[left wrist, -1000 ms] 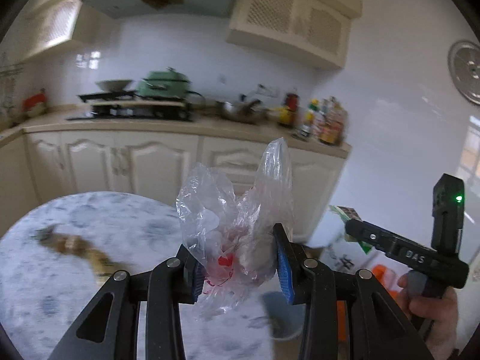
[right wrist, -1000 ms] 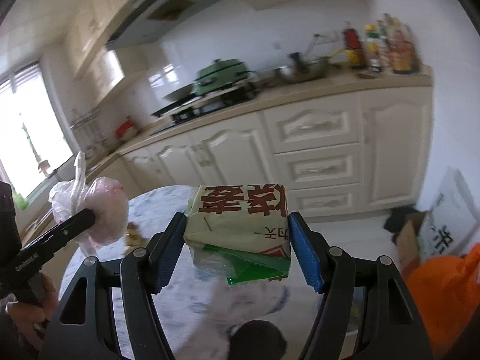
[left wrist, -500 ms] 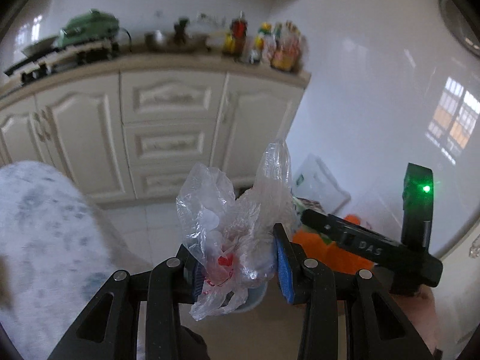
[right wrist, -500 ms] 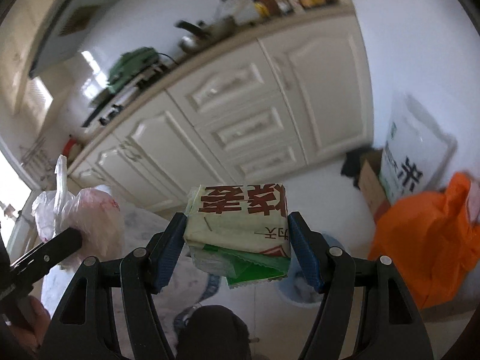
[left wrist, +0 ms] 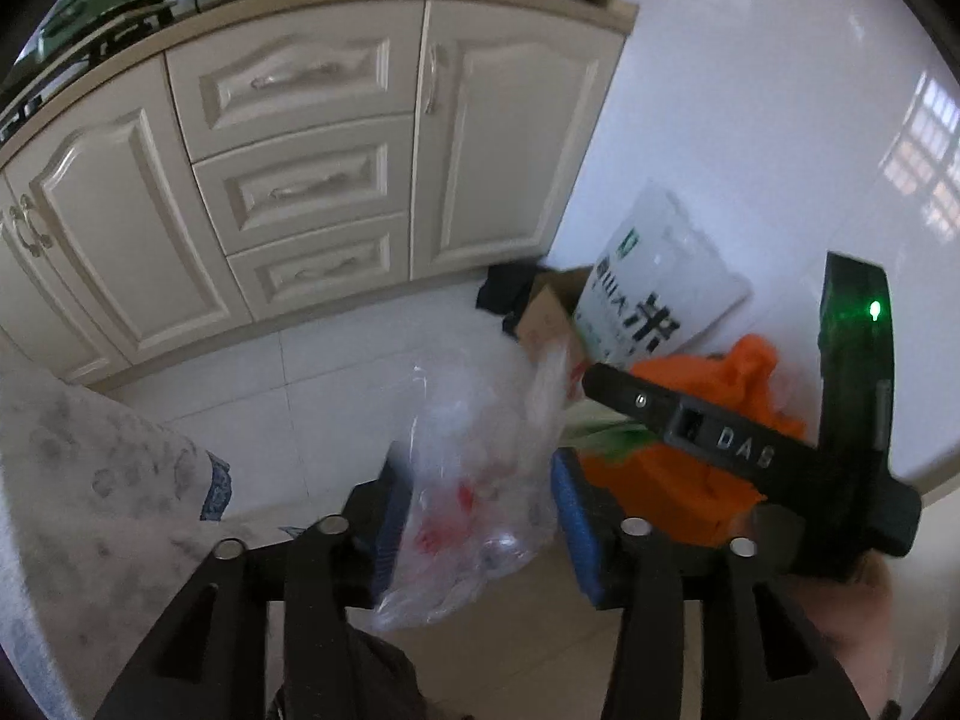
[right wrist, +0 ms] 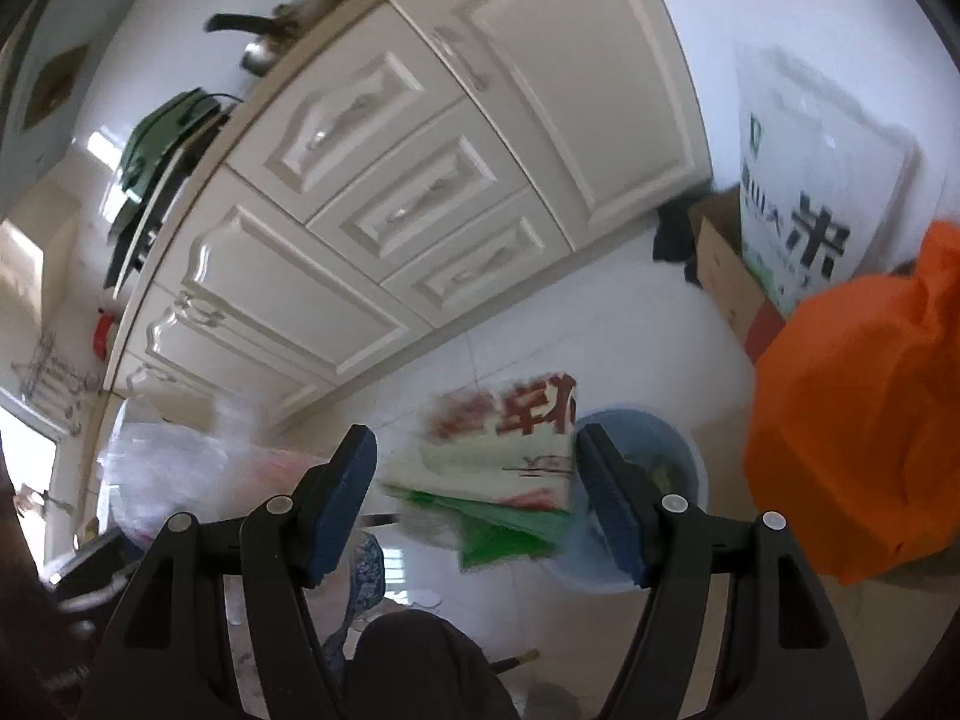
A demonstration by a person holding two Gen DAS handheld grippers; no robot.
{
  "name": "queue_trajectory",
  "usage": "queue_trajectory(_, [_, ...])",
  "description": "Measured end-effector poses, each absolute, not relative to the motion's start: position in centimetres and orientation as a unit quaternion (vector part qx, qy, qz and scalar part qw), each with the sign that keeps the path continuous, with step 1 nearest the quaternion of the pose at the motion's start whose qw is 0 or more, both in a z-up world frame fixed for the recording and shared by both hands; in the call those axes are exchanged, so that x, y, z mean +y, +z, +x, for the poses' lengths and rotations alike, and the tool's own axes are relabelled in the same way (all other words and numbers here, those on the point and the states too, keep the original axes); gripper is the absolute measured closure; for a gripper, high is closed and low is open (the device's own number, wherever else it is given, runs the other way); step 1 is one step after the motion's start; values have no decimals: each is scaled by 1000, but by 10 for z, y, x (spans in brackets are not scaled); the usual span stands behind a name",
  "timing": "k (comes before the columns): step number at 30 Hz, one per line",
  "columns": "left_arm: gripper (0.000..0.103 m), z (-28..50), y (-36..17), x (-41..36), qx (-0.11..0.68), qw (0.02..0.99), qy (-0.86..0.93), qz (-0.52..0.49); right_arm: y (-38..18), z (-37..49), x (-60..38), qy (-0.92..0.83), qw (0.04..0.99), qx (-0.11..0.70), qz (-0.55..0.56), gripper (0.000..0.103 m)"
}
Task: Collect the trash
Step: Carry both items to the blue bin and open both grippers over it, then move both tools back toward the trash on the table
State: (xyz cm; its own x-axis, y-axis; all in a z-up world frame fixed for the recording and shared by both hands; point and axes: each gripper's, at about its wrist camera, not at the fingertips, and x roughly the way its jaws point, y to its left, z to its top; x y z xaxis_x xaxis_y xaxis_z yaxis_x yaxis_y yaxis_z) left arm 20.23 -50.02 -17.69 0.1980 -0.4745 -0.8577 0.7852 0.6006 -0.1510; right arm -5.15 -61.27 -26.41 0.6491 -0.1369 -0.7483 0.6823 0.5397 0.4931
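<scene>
A crumpled clear plastic bag (left wrist: 474, 480) with red print hangs blurred between the blue pads of my left gripper (left wrist: 480, 516). Its jaws are opening, and the bag only leans against the left pad. My right gripper (right wrist: 474, 480) has a folded paper package (right wrist: 510, 450) with red characters over green wrapping between its pads. These jaws are opening too: a gap shows at the left pad and the package is smeared, tilting down. A pale blue bin (right wrist: 660, 450) stands on the floor right behind the package. The right gripper's black housing (left wrist: 720, 444) sits just right of the bag.
An orange bag (right wrist: 840, 420) lies right of the bin, with a white rice sack (right wrist: 810, 180) and a cardboard box (right wrist: 726, 276) behind it against the wall. Cream cabinets (left wrist: 300, 180) run along the back. The marbled table edge (left wrist: 90, 480) is at left, a dark knee (right wrist: 420, 660) below.
Both views swung from the counter down to the tiled floor and the bin. Both pairs of jaws widened. The bag and the package, held firmly before, now sag and blur.
</scene>
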Motion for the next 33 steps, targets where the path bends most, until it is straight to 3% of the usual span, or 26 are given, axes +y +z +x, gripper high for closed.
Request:
queue_trajectory(3, [31, 210, -182, -521, 484, 759, -402, 167, -276, -55, -620, -265, 798, 342, 419, 19])
queue_trajectory(5, [23, 213, -184, -530, 486, 764, -392, 163, -280, -59, -620, -277, 792, 346, 420, 13])
queue_trajectory(7, [15, 214, -185, -543, 483, 771, -380, 166, -281, -65, -619, -284, 790, 343, 422, 0])
queue_trajectory(12, [2, 192, -171, -537, 458, 793, -367, 163, -273, -76, -610, -295, 786, 339, 424, 0])
queue_trajectory(20, [1, 153, -121, -468, 404, 824, -376, 124, -231, -72, -581, -285, 808, 325, 400, 0])
queue_trajectory(33, [1, 112, -46, -263, 321, 891, -320, 24, -125, -14, -465, -205, 882, 292, 309, 0])
